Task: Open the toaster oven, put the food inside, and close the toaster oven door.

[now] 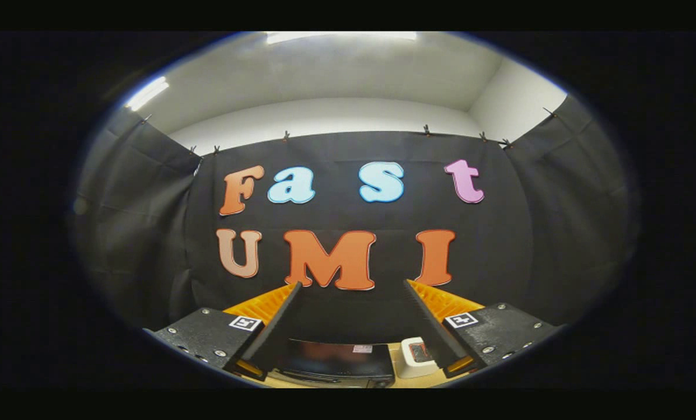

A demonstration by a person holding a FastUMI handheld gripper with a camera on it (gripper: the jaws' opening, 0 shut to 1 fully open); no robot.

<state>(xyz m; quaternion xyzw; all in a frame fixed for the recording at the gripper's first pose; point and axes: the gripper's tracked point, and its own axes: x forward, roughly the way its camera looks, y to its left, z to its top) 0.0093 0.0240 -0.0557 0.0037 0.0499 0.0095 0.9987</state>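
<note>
My gripper (352, 286) is held high and open, its two fingers spread wide with nothing between them. Far below, seen between the fingers, the black toaster oven (333, 361) sits on a wooden table (400, 382); I mostly see its dark top and cannot tell how its door stands. Just right of the oven, close to my right finger, a small white dish (416, 357) holds something dark reddish, likely the food.
Black cloth walls close the booth behind and on both sides. The oven and dish sit well beneath the fingertips.
</note>
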